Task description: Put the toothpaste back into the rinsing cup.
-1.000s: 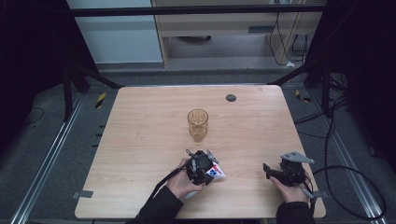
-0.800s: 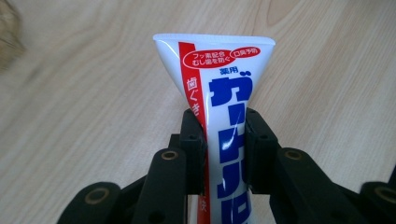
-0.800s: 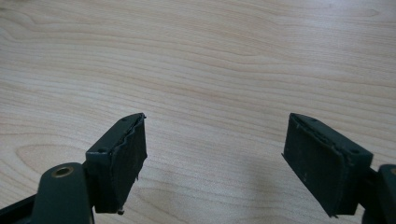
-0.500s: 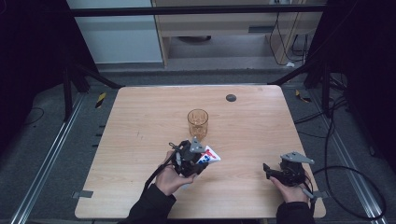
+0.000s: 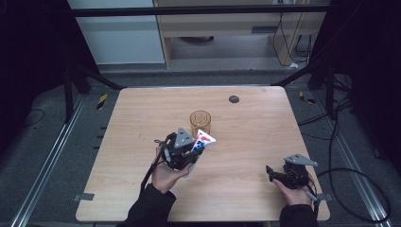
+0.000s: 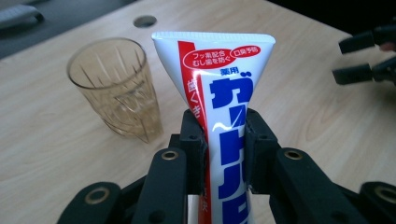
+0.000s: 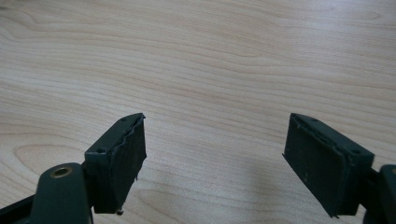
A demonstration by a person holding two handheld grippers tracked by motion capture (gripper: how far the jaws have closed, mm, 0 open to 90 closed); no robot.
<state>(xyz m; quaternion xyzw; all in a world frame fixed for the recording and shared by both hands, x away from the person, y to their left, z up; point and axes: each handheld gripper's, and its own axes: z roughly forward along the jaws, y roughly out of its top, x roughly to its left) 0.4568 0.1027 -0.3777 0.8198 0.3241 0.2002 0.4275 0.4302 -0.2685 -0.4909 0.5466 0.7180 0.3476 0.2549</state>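
A white toothpaste tube [image 6: 224,93] with red and blue print stands between my left gripper's [image 6: 225,135] jaws, which are shut on its middle, crimped end up. From above, the tube [image 5: 204,139] is held in the air, just in front of a ribbed amber glass [image 5: 200,122], by the left gripper [image 5: 189,152]. The glass [image 6: 116,88] stands upright and empty, to the left of the tube. Near the table's front right, my right gripper [image 5: 270,173] is open just above the wood; its jaws [image 7: 215,140] have just opened a little wider, with nothing between them.
A dark round hole [image 5: 233,99] sits in the wooden table [image 5: 265,127] behind the glass. The right gripper's jaws [image 6: 369,56] show far off in the left gripper view. Cables trail off the table's front edge.
My left gripper has lifted the toothpaste tube off the table and carried it away from the person, toward the glass. The right hand has stayed where it was.
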